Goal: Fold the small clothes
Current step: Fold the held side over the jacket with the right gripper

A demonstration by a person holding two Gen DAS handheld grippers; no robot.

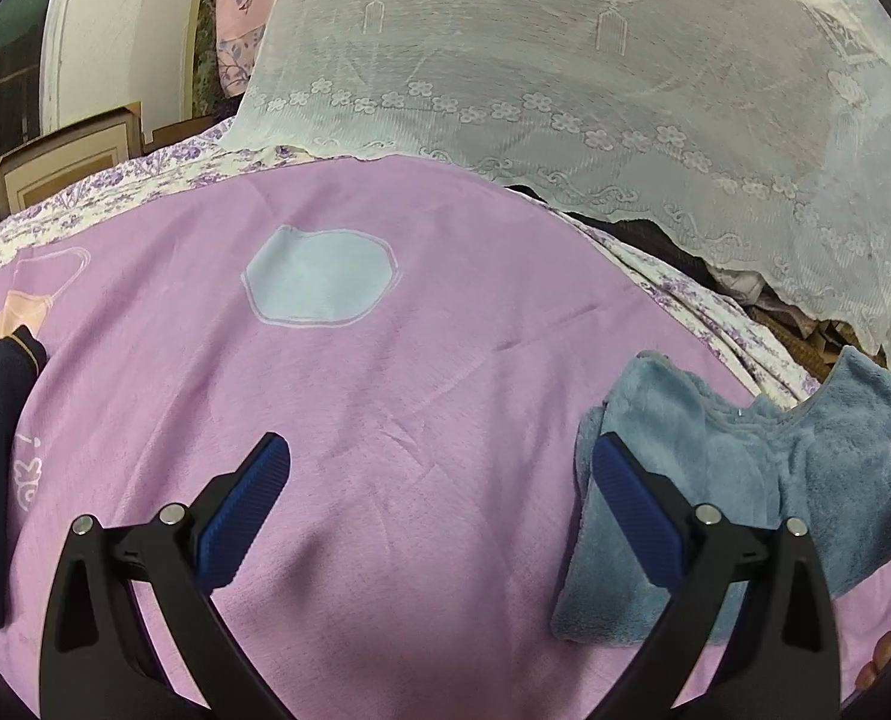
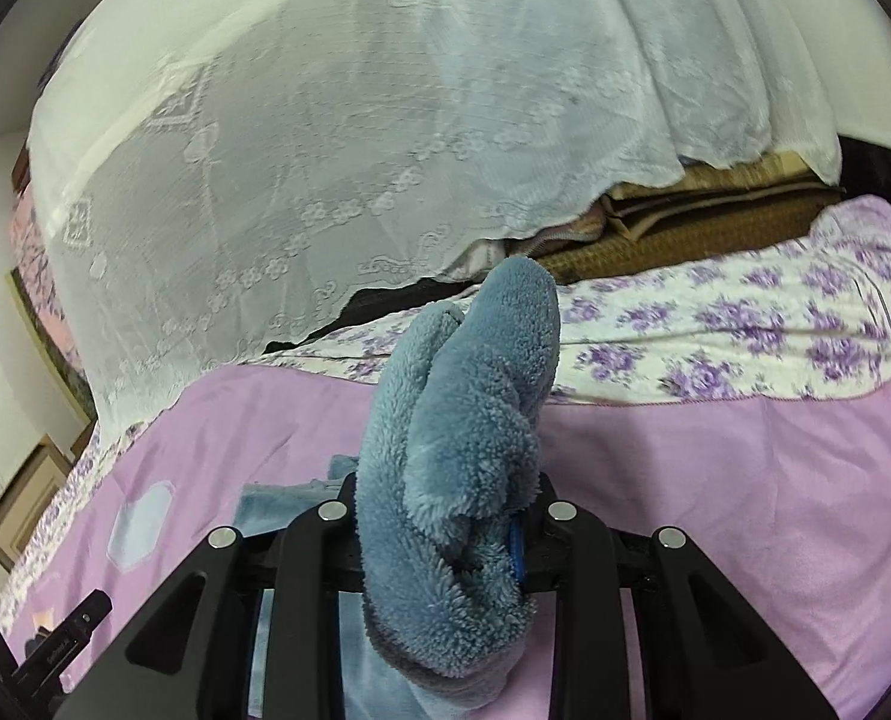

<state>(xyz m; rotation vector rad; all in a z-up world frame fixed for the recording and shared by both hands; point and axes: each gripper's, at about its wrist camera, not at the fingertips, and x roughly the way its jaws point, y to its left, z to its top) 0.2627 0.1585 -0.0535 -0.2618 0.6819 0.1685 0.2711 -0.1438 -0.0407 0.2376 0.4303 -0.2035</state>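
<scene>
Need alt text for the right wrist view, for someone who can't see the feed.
The right gripper is shut on a bunched fold of fluffy blue garment, which sticks up between its black fingers. Below lies a pink blanket over a purple floral sheet, with a white lace cover draped behind.

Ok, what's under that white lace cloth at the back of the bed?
Under the lace cloth's lifted edge, folded brown blankets and something dark show. The rest of the pile stays covered.
</scene>
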